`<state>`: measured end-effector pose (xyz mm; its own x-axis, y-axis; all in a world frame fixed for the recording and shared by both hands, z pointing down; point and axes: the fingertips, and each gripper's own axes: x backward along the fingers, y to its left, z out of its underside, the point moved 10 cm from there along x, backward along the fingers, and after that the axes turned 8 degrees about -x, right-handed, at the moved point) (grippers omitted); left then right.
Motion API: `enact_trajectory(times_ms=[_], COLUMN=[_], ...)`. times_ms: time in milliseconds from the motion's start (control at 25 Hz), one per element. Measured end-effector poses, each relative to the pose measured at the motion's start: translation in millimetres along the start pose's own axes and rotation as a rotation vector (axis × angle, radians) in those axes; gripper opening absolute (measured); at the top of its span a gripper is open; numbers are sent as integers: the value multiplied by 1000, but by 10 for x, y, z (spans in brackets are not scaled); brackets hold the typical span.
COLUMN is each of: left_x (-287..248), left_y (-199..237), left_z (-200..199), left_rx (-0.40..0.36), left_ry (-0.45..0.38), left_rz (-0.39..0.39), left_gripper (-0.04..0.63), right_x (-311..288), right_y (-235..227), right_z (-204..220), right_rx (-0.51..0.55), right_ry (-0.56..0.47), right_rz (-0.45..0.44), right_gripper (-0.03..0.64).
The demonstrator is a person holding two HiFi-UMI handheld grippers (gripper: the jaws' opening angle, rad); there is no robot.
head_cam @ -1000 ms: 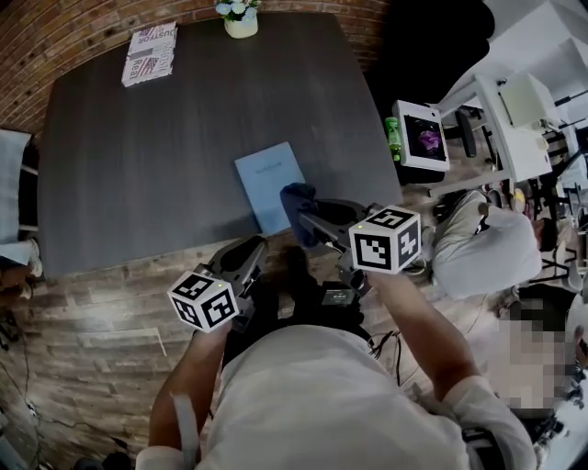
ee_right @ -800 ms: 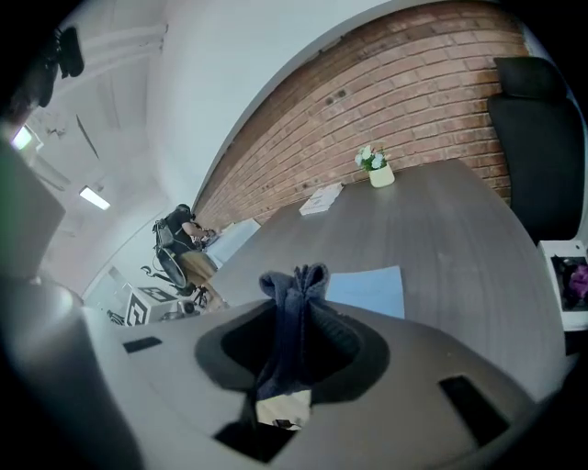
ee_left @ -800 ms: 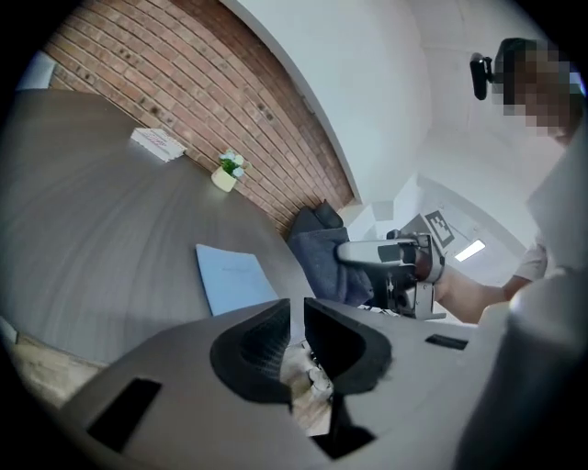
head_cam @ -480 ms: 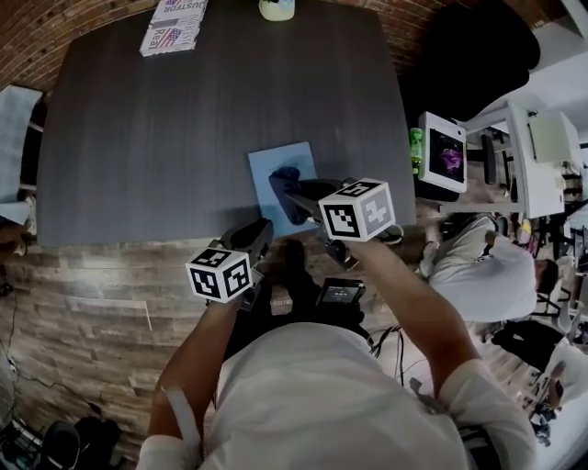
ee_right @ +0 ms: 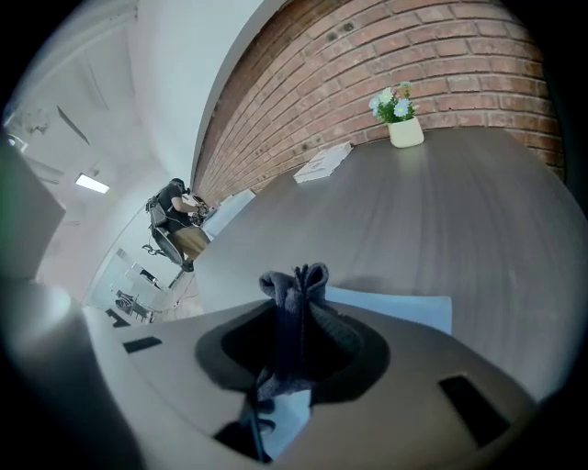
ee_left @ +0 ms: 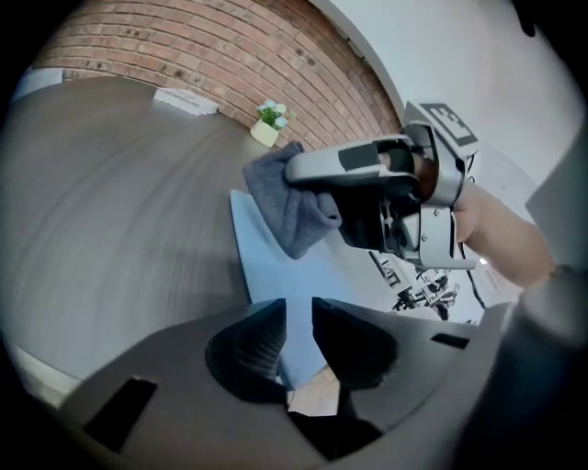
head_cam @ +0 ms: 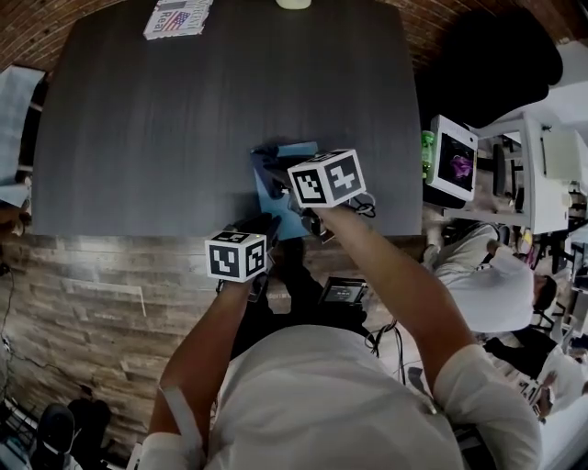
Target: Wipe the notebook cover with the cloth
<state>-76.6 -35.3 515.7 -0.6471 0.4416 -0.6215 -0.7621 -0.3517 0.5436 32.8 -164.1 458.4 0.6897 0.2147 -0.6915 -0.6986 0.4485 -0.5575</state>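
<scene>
A light blue notebook (head_cam: 292, 152) lies near the front edge of the dark table (head_cam: 138, 119). My right gripper (head_cam: 276, 174) hangs over its far left part, shut on a bunched dark blue cloth (head_cam: 268, 163). In the right gripper view the cloth (ee_right: 292, 289) stands up between the jaws, with the notebook (ee_right: 404, 310) just beyond. My left gripper (head_cam: 266, 225) is at the notebook's near edge. In the left gripper view its jaws are nearly together around a narrow slit with nothing in it, and the notebook (ee_left: 276, 275), the cloth (ee_left: 289, 207) and the right gripper (ee_left: 308, 188) lie ahead.
A magazine (head_cam: 177, 16) and a small flower pot (ee_right: 404, 128) sit at the table's far edge. A white device with a screen (head_cam: 452, 158) and a green bottle (head_cam: 426, 151) stand off the table's right side. Brick-pattern floor lies below the front edge.
My right gripper has carried the cloth from the notebook's near right corner up and left across the cover. My left gripper has come forward to the notebook's near edge.
</scene>
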Motion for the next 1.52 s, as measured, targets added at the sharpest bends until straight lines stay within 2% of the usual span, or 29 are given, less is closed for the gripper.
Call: enact_trajectory(times_ms=[200, 480, 880, 1520], left_x=[-41, -43, -44, -35], left_y=[60, 35, 67, 94], left_z=[-51, -99, -105, -98], left_rx=[6, -5, 27, 22], left_ry=[62, 104, 104, 97], left_rz=[-57, -99, -86, -73], left_gripper=[10, 9, 9, 9], right_x=[-251, -359, -271, 48], right_y=[-9, -244, -404, -674], right_z=[-96, -115, -99, -37], right_rx=[-35, -62, -65, -54], right_ry=[13, 36, 40, 26], right_rz=[-23, 68, 109, 206], right_gripper=[103, 103, 103, 103])
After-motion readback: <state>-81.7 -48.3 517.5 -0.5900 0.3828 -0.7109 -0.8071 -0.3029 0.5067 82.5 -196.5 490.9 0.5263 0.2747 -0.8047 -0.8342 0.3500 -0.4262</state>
